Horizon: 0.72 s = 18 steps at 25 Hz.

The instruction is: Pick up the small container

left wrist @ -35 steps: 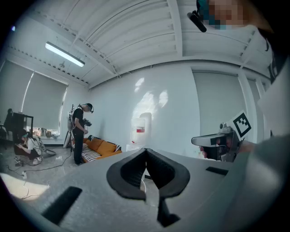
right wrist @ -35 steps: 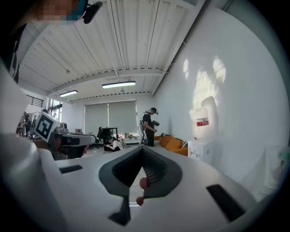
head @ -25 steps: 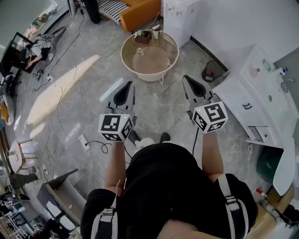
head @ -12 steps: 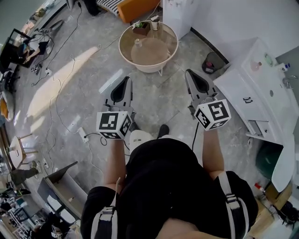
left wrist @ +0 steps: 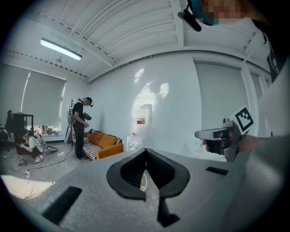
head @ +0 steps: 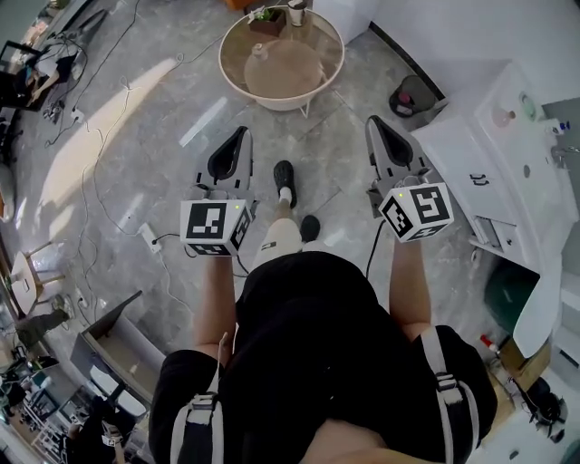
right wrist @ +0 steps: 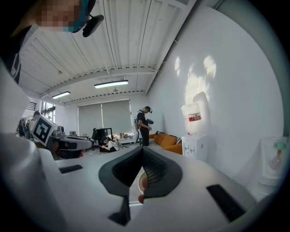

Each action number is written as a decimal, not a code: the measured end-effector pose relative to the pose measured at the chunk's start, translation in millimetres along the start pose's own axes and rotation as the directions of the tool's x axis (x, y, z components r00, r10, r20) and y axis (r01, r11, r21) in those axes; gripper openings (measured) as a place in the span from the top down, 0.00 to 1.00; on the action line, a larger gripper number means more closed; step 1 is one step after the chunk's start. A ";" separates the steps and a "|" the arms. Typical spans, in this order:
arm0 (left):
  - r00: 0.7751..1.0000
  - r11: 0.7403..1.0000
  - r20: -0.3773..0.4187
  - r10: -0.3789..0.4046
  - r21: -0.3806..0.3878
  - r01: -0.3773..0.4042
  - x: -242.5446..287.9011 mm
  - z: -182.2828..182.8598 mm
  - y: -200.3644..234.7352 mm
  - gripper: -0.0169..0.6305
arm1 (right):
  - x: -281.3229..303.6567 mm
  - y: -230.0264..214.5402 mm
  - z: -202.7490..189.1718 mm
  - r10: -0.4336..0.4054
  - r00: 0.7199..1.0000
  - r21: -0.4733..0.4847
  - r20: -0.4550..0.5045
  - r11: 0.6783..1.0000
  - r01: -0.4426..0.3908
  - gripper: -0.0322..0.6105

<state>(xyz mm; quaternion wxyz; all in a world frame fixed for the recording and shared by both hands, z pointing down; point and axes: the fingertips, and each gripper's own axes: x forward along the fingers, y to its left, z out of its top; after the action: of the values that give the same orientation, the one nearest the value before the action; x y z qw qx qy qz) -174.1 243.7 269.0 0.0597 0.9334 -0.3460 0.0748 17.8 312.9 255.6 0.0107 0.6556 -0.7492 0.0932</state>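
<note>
A round glass-topped table (head: 313,86) stands at the top of the head view. On it sit a small pale container (head: 260,52), a potted plant (head: 265,17) and a cup (head: 295,11). My left gripper (head: 240,133) and right gripper (head: 373,120) are held level over the floor, well short of the table, and point towards it. Both are shut with nothing between the jaws. In the left gripper view the left gripper (left wrist: 146,150) has its pads together and the right gripper (left wrist: 199,134) shows beside it. The right gripper (right wrist: 141,149) likewise shows its pads together.
A white counter (head: 507,172) runs along the right, with a dark bin (head: 412,95) at its near end. Cables (head: 109,136) and a power strip (head: 148,237) lie on the floor at left. Another person (left wrist: 80,127) stands by an orange sofa (left wrist: 106,140).
The person has walked forward, and a leg and shoe now show between the grippers. The table has slid up and left in the head view. Both grippers stay shut.
</note>
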 end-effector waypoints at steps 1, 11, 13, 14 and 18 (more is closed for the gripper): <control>1.000 1.000 -0.002 -0.004 -0.001 0.004 8.2 -0.8 4.5 0.95 | 6.7 -3.4 -0.3 -0.003 1.000 0.000 -0.004 1.000 0.003 0.95; 0.997 0.999 0.067 -0.031 -0.009 0.032 107.3 40.5 66.6 0.95 | 99.6 -38.9 51.3 -0.027 1.000 -0.074 0.010 0.997 0.027 0.95; 0.996 0.999 0.076 -0.043 0.002 0.043 124.4 50.4 80.4 0.95 | 119.1 -42.1 63.7 -0.033 0.999 -0.082 0.019 0.996 0.035 0.95; 0.996 0.999 0.080 -0.048 0.007 0.048 132.6 54.5 87.7 0.95 | 128.9 -43.2 68.3 -0.036 0.999 -0.087 0.022 0.996 0.037 0.95; 0.993 0.997 0.095 -0.070 -0.007 0.071 165.8 58.8 116.5 0.95 | 164.5 -46.6 73.0 -0.048 0.999 -0.097 0.021 0.994 0.050 0.95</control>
<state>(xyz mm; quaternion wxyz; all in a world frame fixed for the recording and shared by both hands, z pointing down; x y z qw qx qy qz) -120.4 40.6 248.3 0.0506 0.9471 -0.3157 0.0264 48.4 134.7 212.4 0.0380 0.6734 -0.7366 0.0502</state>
